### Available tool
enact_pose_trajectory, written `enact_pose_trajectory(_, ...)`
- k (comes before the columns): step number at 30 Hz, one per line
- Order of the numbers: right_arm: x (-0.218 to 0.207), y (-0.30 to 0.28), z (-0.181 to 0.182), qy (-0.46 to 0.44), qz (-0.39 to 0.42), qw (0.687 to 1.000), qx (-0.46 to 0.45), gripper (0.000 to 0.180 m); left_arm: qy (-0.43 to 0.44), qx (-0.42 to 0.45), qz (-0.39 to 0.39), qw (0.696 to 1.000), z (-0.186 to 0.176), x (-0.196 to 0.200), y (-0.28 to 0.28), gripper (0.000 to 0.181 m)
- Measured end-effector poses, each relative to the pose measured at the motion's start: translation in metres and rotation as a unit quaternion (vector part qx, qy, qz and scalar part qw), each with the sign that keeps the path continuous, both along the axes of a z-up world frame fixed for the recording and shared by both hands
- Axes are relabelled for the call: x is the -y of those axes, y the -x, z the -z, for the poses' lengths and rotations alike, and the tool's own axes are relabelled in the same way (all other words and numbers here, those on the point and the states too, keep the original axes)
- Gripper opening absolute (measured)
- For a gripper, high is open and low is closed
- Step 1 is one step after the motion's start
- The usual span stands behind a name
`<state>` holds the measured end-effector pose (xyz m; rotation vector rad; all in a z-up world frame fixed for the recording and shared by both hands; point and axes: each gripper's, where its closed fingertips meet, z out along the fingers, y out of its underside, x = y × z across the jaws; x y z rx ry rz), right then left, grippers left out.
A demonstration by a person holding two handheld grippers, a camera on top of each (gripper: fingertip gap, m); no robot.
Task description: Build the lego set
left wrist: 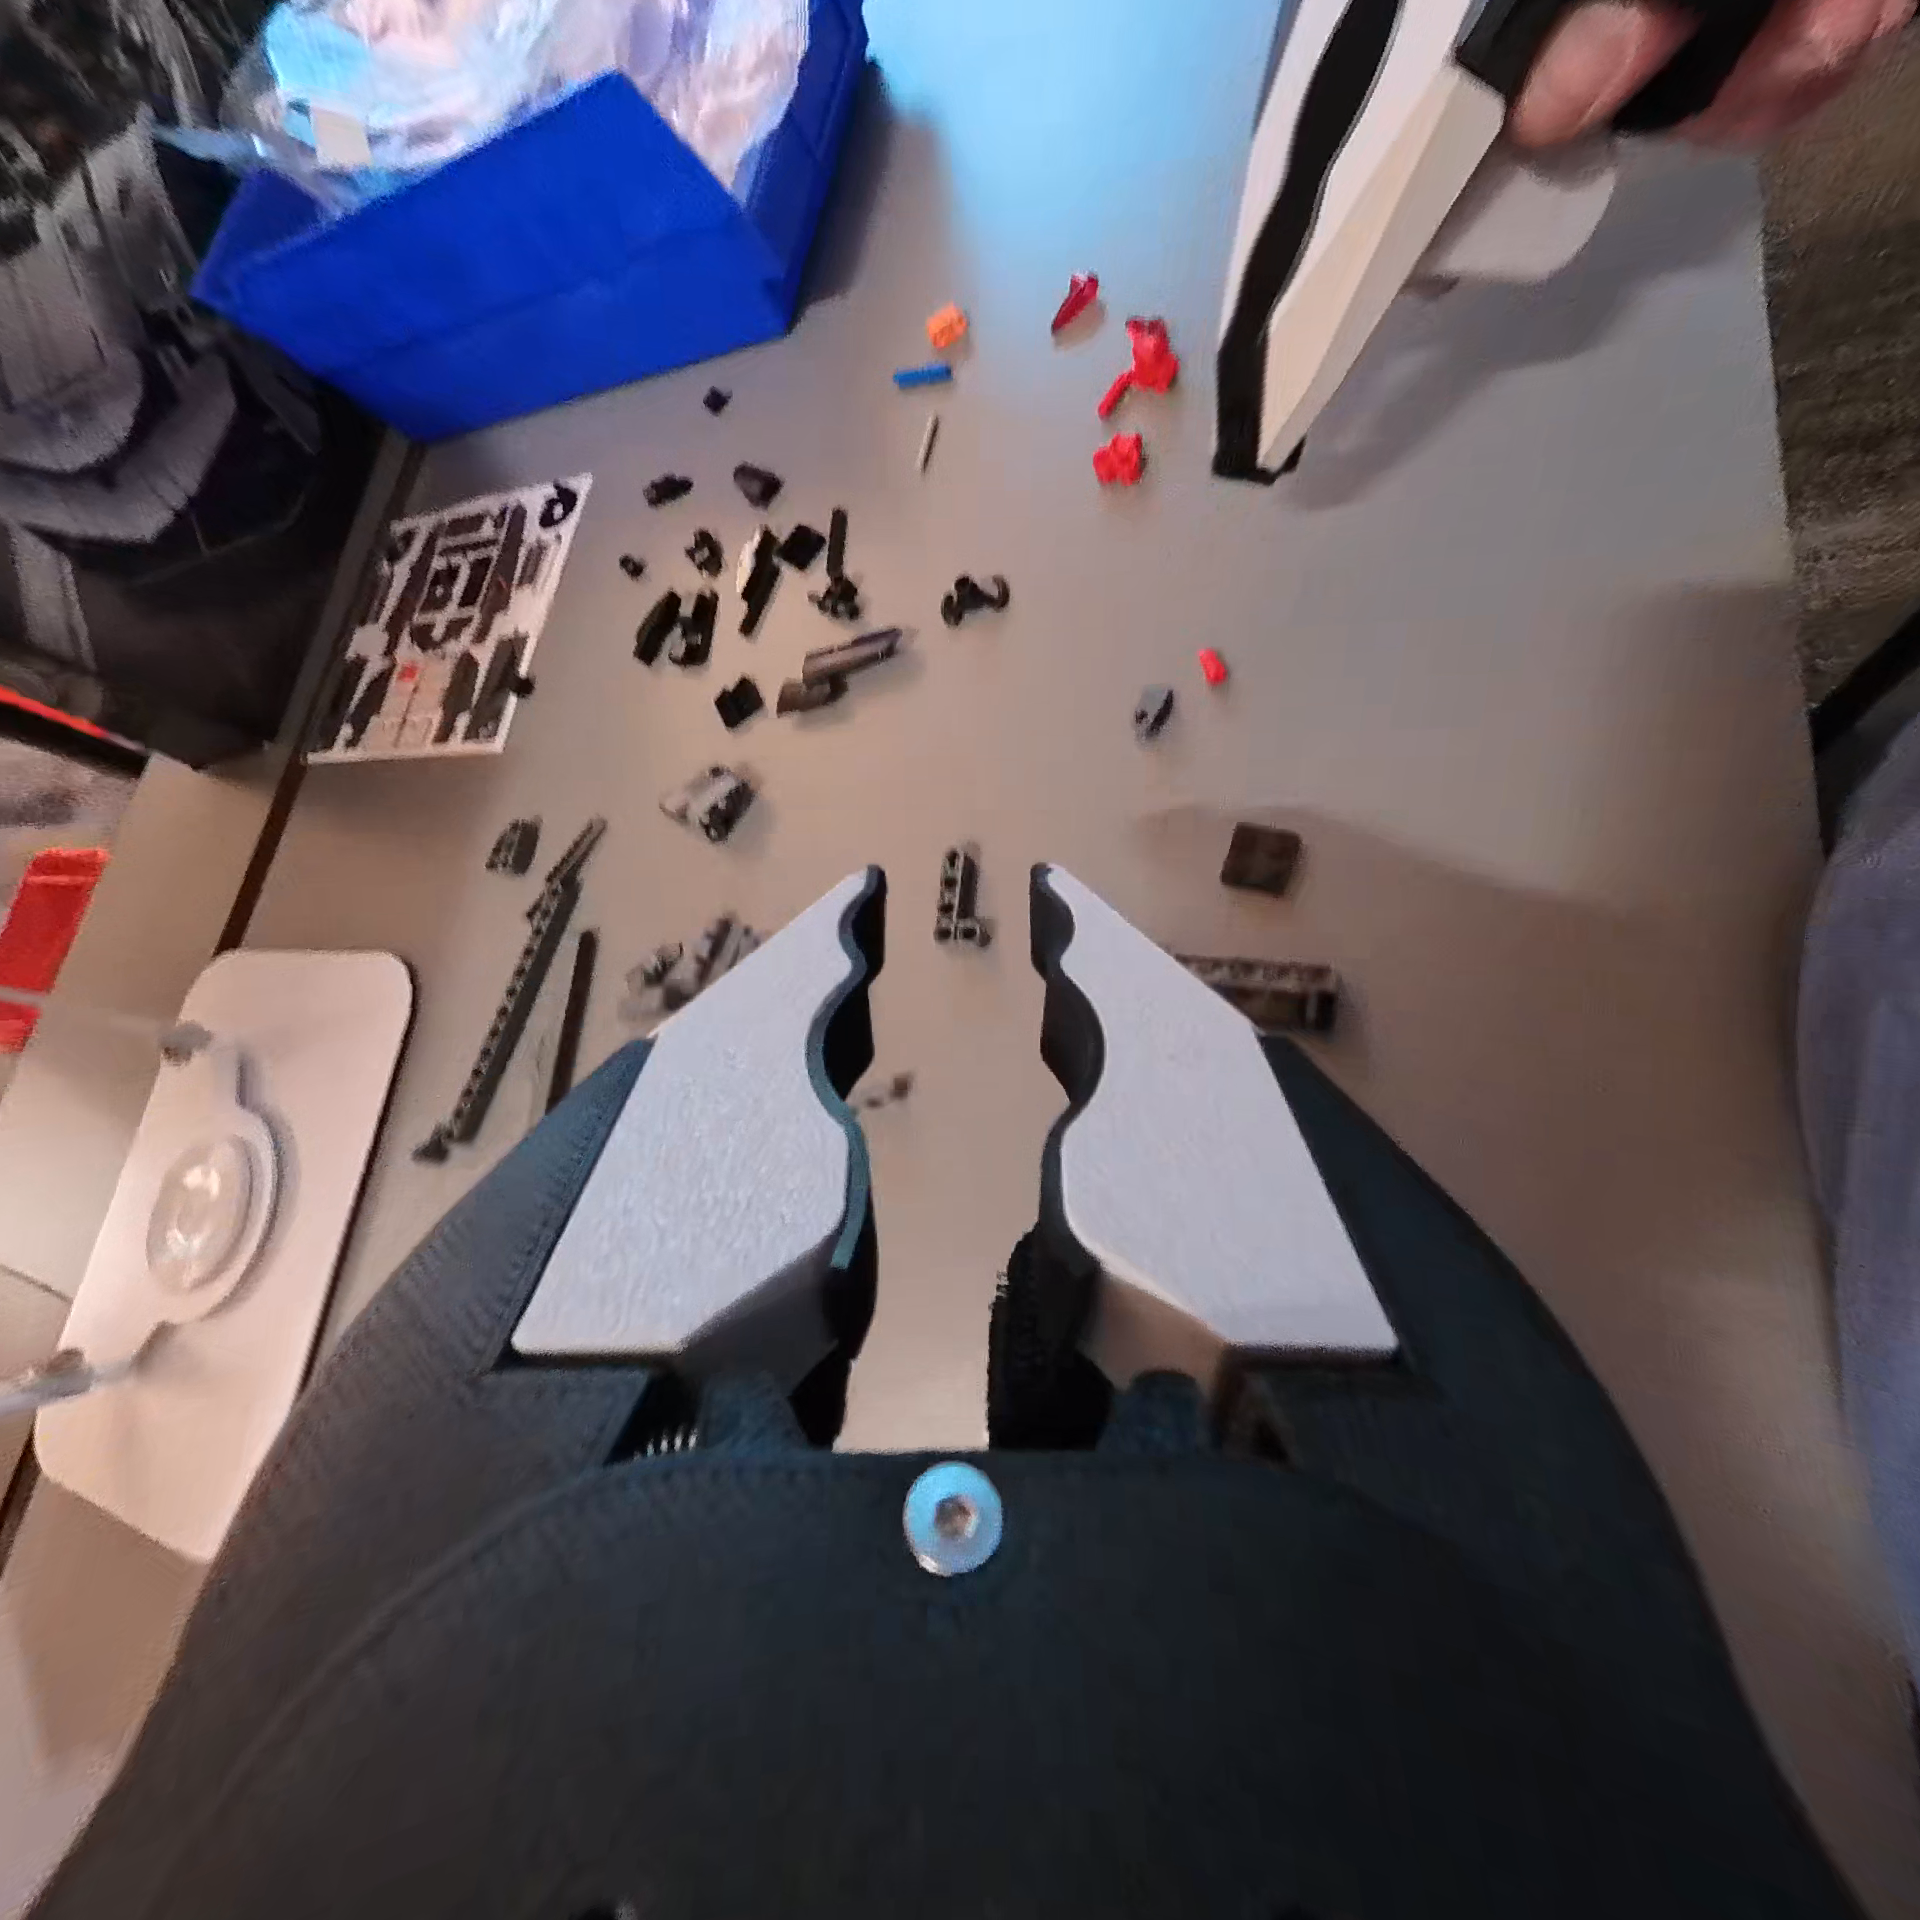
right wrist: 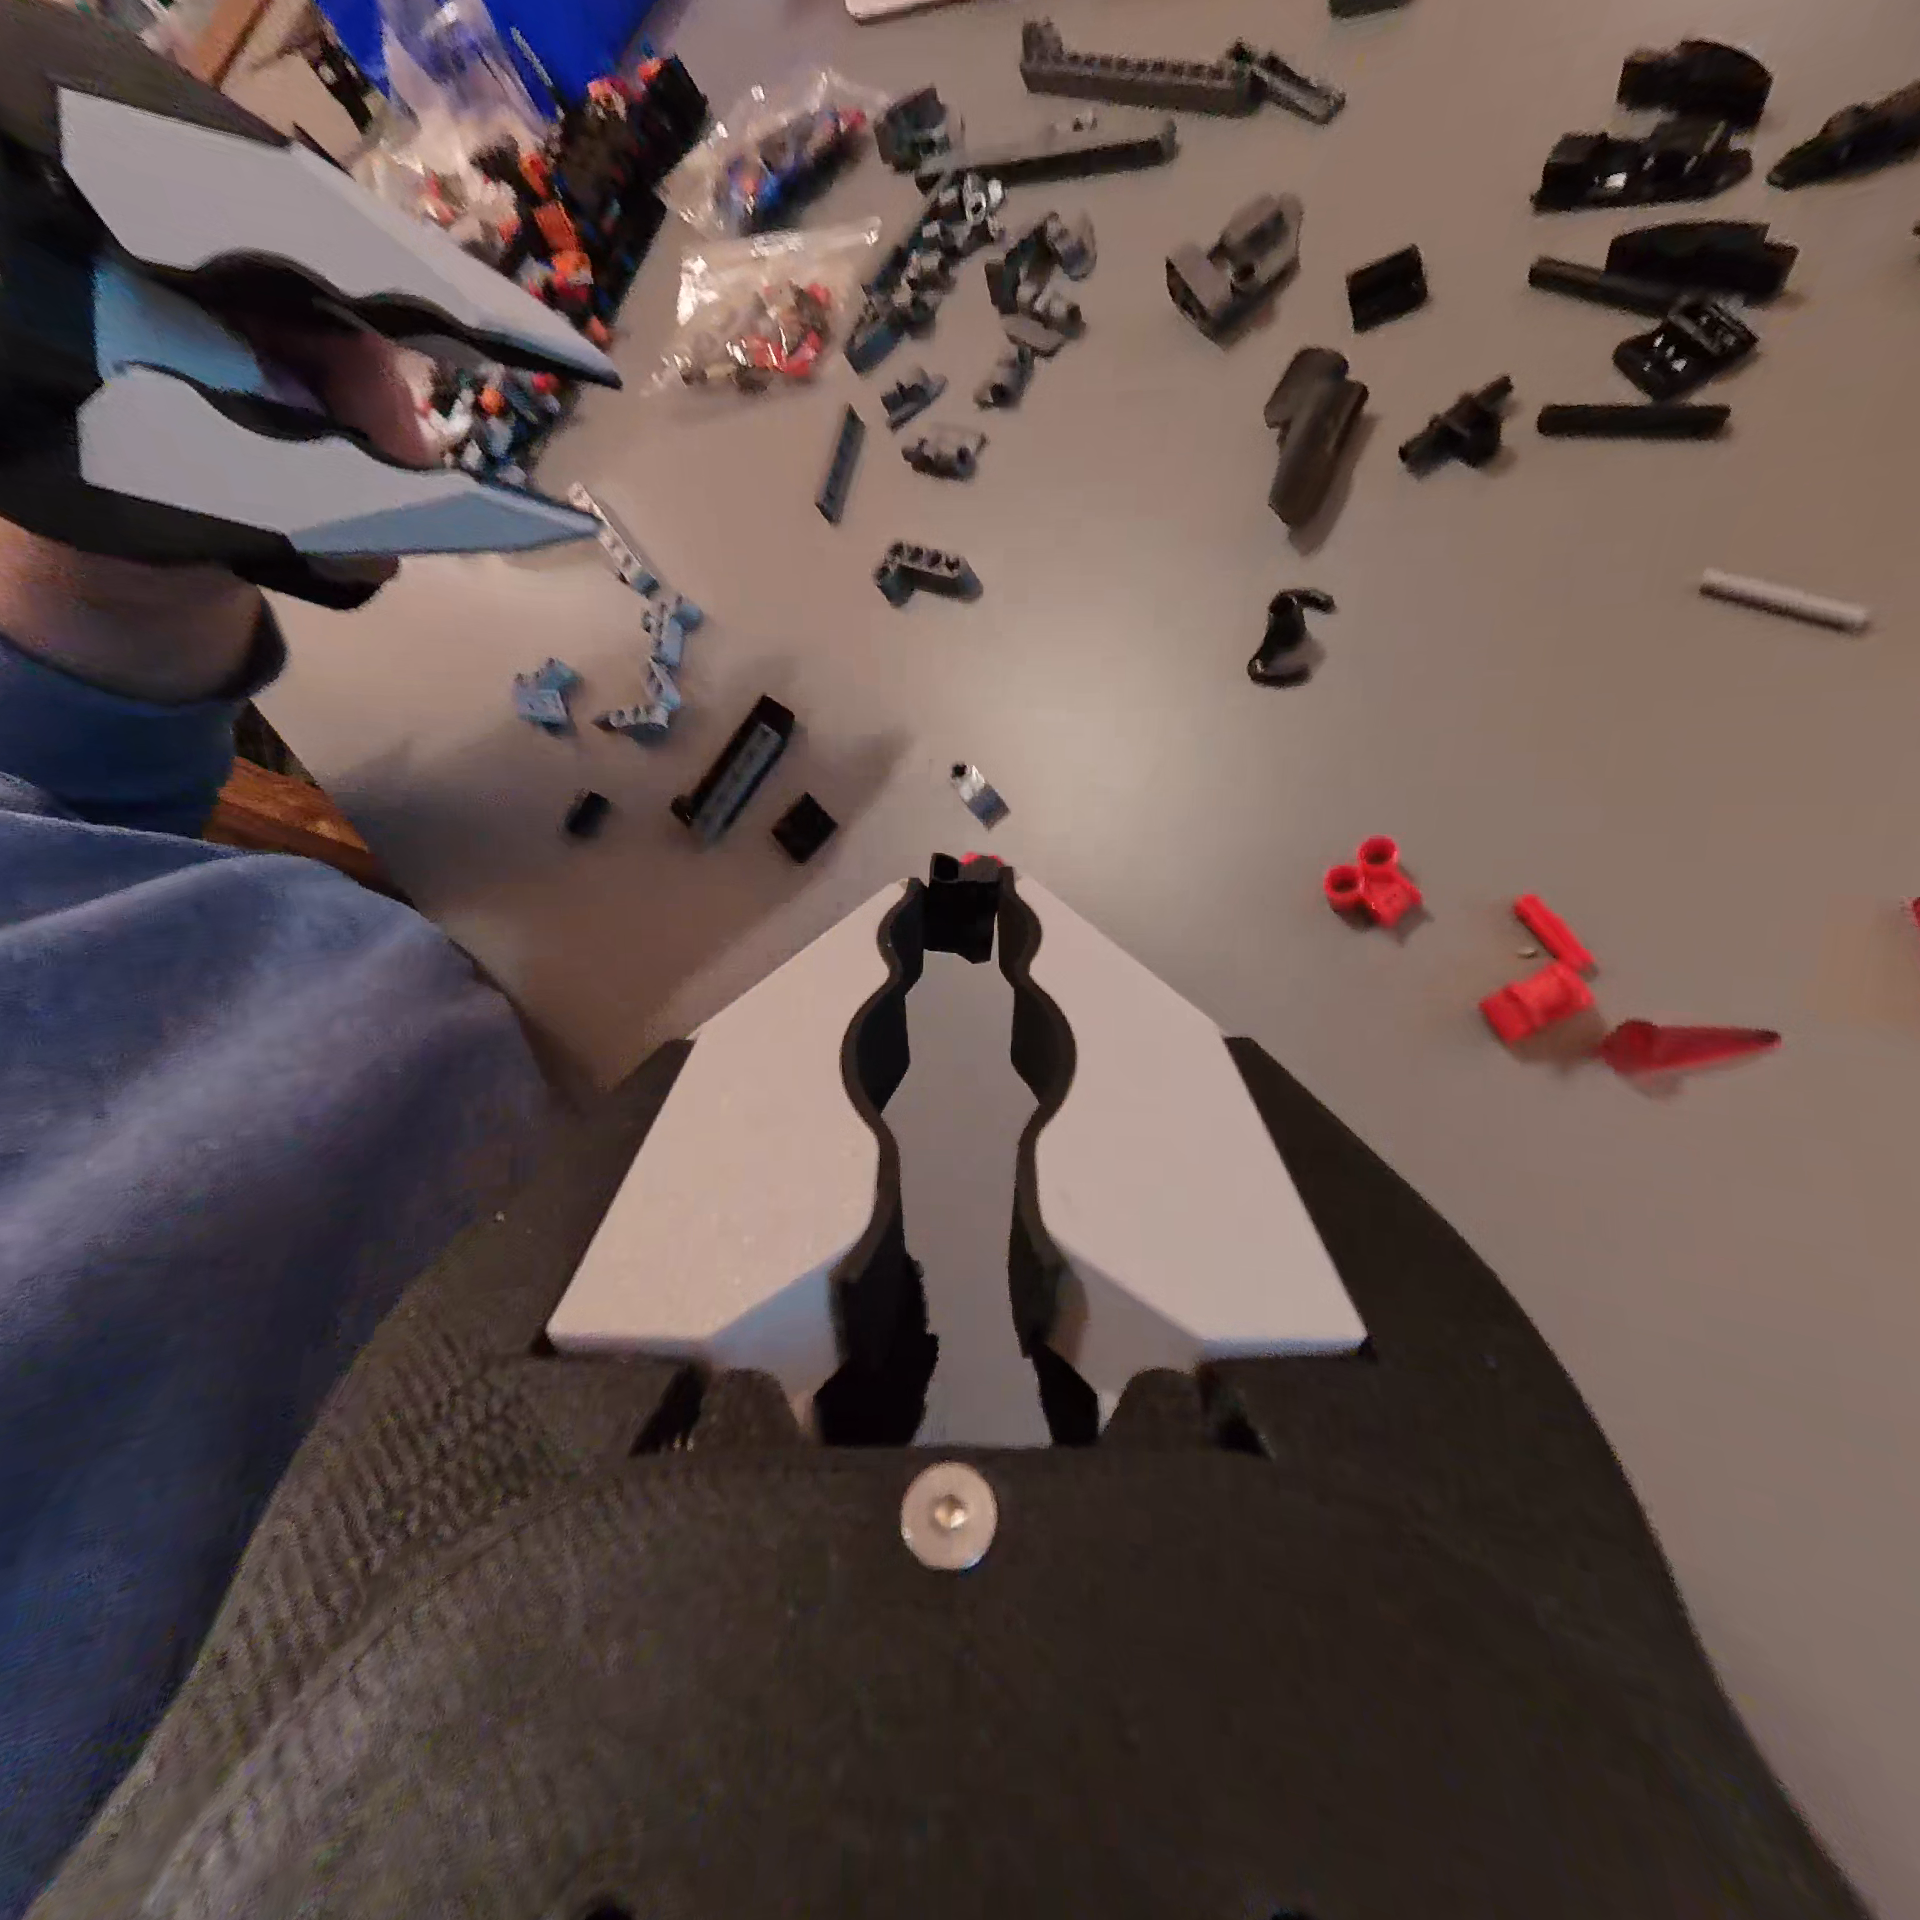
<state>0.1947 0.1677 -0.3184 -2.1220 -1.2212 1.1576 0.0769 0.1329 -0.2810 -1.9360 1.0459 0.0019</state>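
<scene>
While gripped (tips): black piece

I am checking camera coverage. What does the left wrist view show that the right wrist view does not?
Only the left wrist view shows the sticker sheet and the blue box. Only the right wrist view shows the small black piece pinched in the right gripper and clear bags of parts. Both show the red pieces on the grey table.

Loose lego pieces were scattered across the table, with a sticker sheet to their left and a bin behind it.
</scene>
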Motion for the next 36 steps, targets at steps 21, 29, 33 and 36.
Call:
enact_pose_trajectory(21, 0.016, 0.017, 0.032, -0.094, -0.059, 0.991, 0.079, 0.011, 0.037, -0.006, -0.114, 0.993, 0.015, 0.092, 0.096, 0.013)
enact_pose_trajectory(29, 0.011, 0.020, 0.034, -0.122, -0.050, 0.988, 0.080, 0.011, 0.050, 0.000, -0.083, 0.995, 0.026, 0.110, 0.078, 0.015)
enact_pose_trajectory(33, 0.010, 0.020, 0.037, -0.131, -0.049, 0.987, 0.084, 0.014, 0.054, 0.005, -0.078, 0.996, 0.030, 0.113, 0.073, 0.015)
enact_pose_trajectory(36, 0.009, 0.021, 0.037, -0.142, -0.044, 0.985, 0.085, 0.019, 0.055, 0.004, -0.077, 0.996, 0.032, 0.113, 0.072, 0.015)
